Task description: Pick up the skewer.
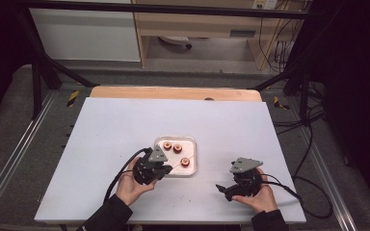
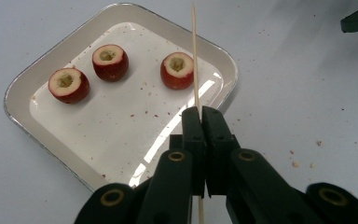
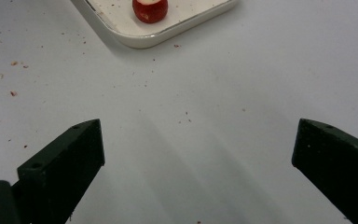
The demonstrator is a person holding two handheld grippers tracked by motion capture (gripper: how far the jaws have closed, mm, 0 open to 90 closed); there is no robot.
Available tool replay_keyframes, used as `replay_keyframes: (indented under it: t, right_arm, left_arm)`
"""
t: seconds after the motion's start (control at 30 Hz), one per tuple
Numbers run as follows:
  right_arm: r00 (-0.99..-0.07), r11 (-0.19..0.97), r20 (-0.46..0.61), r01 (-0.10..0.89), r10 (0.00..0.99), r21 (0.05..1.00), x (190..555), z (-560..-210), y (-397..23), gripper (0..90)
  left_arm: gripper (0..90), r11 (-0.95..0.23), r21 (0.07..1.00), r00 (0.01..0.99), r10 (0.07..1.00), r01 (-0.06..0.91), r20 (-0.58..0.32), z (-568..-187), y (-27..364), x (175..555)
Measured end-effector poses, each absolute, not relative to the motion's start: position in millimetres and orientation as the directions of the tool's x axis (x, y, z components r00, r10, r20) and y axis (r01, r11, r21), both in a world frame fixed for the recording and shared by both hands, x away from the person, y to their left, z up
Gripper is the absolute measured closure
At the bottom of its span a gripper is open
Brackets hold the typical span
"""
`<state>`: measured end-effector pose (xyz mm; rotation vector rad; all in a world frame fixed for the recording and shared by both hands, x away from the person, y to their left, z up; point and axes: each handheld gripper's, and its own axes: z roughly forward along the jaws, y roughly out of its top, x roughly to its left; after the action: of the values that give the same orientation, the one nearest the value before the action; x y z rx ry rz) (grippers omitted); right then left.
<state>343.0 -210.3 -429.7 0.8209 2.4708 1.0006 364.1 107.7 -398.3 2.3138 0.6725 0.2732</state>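
The left tongs [image 2: 199,114] are clenched on a thin wooden skewer [image 2: 195,56], their black jaws pressed together with the stick pinched between the tips. In the left gripper view the skewer runs from the jaws over the near corner of the tray [image 2: 23,84], passing just beside the nearest fruit [image 2: 177,70] on that fruit's right; whether it touches the fruit I cannot tell. A short stretch of the stick also shows below the jaws.

The tray is a shallow white dish with rounded corners, lying on the white table [image 1: 115,130]. It holds three red cored fruits, each with a pale cut top and a hollow centre. The other two fruits [image 2: 110,61] [image 2: 68,85] sit close together toward the tray's far side, apart from the one by the skewer. Small red specks are scattered inside the tray and on the table around it.

In the high view the left tongs [image 1: 166,168] sit at the tray's [image 1: 192,140] near-left edge, held by the left hand [image 1: 132,180].

The right tongs [image 3: 196,154] are released, jaws spread wide over bare table with nothing between them. They lie to the right of the tray and nearer the person, well apart from it. In the high view the right hand [image 1: 260,192] holds them low over the table, tips [image 1: 221,188] pointing back toward the tray's side.
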Motion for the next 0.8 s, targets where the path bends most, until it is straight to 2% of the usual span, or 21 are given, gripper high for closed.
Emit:
replay_keyframes:
  t: [0.57,0.8]
  right_arm:
    - [-0.816,0.746,-0.317,0.195,0.484,0.637,339,-410,-180,7.7]
    - [-0.829,0.788,-0.367,0.136,0.423,0.600,338,-409,-171,11.8]
  left_arm:
    - [88.7,-0.682,0.644,0.882,0.471,0.346,0.025,-393,82,362]
    - [88.6,-0.709,0.627,0.897,0.441,0.324,0.035,-391,67,360]
